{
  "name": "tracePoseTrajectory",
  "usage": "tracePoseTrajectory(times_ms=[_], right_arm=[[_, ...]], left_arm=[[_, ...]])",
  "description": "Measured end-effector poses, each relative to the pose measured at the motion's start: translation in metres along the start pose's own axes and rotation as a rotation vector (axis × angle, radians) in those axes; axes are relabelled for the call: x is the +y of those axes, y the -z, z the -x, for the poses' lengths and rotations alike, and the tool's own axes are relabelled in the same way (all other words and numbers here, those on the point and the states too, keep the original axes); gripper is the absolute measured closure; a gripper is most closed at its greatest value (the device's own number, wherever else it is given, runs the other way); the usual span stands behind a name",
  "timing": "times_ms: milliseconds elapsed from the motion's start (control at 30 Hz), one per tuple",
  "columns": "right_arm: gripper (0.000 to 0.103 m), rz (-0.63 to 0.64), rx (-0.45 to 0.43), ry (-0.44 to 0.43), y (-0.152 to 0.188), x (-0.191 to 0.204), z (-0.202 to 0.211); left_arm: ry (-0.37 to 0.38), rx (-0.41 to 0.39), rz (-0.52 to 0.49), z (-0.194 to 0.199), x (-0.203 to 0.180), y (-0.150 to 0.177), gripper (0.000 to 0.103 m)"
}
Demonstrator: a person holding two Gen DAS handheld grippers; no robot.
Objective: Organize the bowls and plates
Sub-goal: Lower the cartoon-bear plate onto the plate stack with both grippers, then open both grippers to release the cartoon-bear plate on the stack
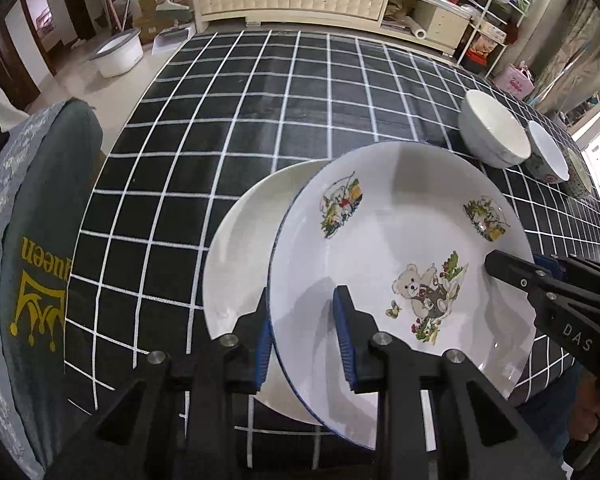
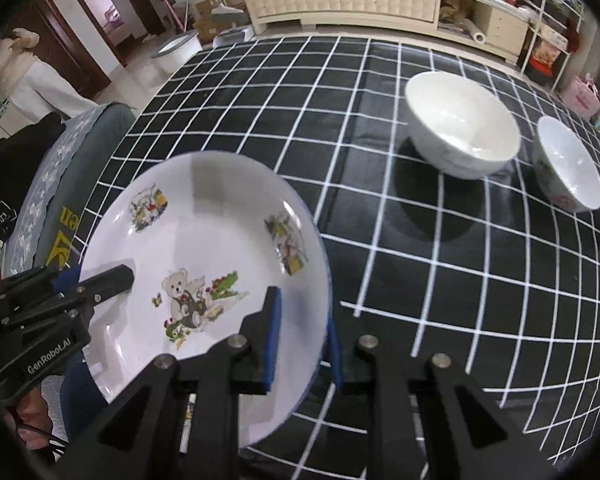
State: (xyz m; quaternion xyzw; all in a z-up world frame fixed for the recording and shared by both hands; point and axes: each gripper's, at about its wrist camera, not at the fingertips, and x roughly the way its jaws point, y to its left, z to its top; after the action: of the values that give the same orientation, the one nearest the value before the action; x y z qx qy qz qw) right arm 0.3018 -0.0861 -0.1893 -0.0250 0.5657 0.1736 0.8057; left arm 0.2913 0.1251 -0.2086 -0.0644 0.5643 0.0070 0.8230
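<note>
Left wrist view: the left gripper [image 1: 305, 336] is pinching the near rim of a round white ceramic plate printed with a teddy bear and small cartoon pictures [image 1: 400, 248], one blue-padded finger [image 1: 265, 344] under the rim and the other on the plate's upper face. The plate is held tilted above a black tablecloth with a white grid [image 1: 228, 128]. Just beyond and to the left of the fingers, partly under the held plate, lies a plain white round plate [image 1: 240, 248] flat on the cloth. At the right of this view the right gripper [image 1: 500, 266] reaches in and clamps the opposite rim of the bear plate. Ahead and to the right of the tool stand a large plain white bowl [image 1: 494, 130] and, just beside it, a smaller white bowl with a patterned outside [image 1: 548, 156]; a third, speckled vessel past them is cut off at the edge. To the left of the tool is a grey cushion with yellow crown print [image 1: 40, 264]. In the right wrist view, the right gripper [image 2: 302, 336] is closed on the plate's rim [image 2: 204, 248], one blue pad [image 2: 274, 332] on the inside face, the other behind the edge. The left gripper [image 2: 120, 276] grips the far-left rim. Ahead and right of this tool, well apart from the plate, sit the large white bowl [image 2: 462, 128] and the smaller bowl [image 2: 568, 160], close together.
</note>
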Motion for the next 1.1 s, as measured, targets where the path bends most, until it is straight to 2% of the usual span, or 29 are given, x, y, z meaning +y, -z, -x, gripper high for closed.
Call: tracePoseTrajectory(times_ms=[433, 533, 733, 900, 1000, 1067, 1100], right_arm=[[0.079, 0.034, 0.044, -0.004, -0.004, 0.020, -0.022], [0.079, 0.030, 0.050, -0.001, -0.003, 0.021, -0.025], [0.078, 0.027, 0.062, -0.002, -0.005, 0.021, -0.027], [0.078, 0.062, 0.061, 0.032, -0.002, 0.025, -0.024], [0.076, 0.062, 0.068, 0.036, -0.001, 0.025, -0.025], [0.070, 0.077, 0.071, 0.050, 0.000, 0.026, -0.025], [0.064, 0.081, 0.078, 0.056, 0.001, 0.026, -0.025]], left_arm=[[0.009, 0.035, 0.063, -0.019, 0.025, 0.005, 0.077], [0.025, 0.032, 0.076, -0.018, 0.031, 0.005, 0.081], [0.008, 0.020, 0.077, -0.015, 0.030, 0.008, 0.082], [-0.006, 0.011, 0.078, -0.009, 0.030, 0.012, 0.081], [-0.009, 0.006, 0.077, -0.006, 0.030, 0.014, 0.081], [-0.008, 0.009, 0.072, -0.005, 0.030, 0.015, 0.081], [-0.009, 0.012, 0.073, -0.005, 0.030, 0.015, 0.081]])
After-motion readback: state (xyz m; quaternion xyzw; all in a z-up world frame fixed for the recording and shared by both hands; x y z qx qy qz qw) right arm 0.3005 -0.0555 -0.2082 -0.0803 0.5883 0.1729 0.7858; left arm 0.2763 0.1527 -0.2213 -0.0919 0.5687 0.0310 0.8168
